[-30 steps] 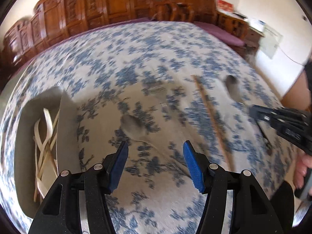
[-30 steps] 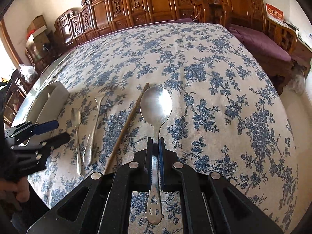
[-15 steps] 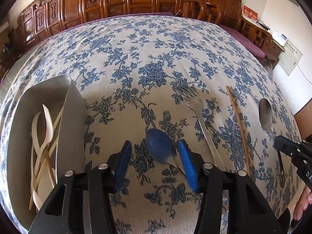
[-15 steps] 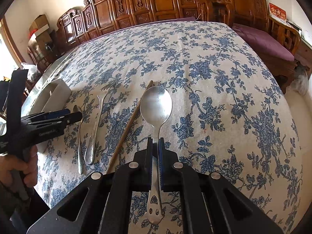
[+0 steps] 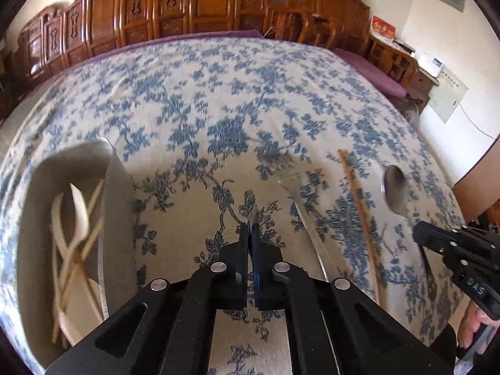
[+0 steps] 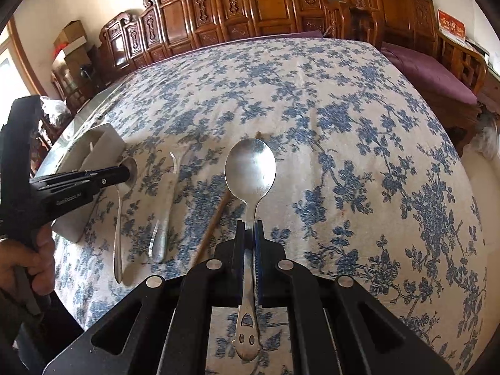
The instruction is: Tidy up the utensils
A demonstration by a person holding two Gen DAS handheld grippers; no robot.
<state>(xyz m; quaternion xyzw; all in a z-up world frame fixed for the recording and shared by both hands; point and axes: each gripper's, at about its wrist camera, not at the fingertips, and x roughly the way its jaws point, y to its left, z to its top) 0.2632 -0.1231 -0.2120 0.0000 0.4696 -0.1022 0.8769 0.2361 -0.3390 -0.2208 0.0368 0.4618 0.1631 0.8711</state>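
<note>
My left gripper point(image 5: 251, 228) is shut, with a thin metal sliver of the small spoon point(image 6: 118, 218) poking out past its tips. In the right wrist view the left gripper point(image 6: 125, 173) grips that spoon at its bowl, beside the grey tray point(image 6: 103, 143). My right gripper point(image 6: 249, 225) is shut on the handle of a large steel spoon point(image 6: 250, 168), held just above the cloth. A steel fork point(image 6: 165, 212) and a wooden chopstick point(image 6: 215, 222) lie between the two grippers. The tray point(image 5: 115, 206) holds several pale wooden utensils point(image 5: 75, 228).
A blue-flowered cloth point(image 6: 343, 118) covers the whole table. Carved wooden chairs point(image 6: 265, 3) line the far edge and a purple-cushioned bench point(image 6: 434, 75) stands at the right. A hand point(image 6: 28, 268) holds the left gripper at the table's near-left edge.
The left gripper's jaws have closed onto the small spoon, which lay between them half a second ago. The right gripper has kept still with the large spoon.
</note>
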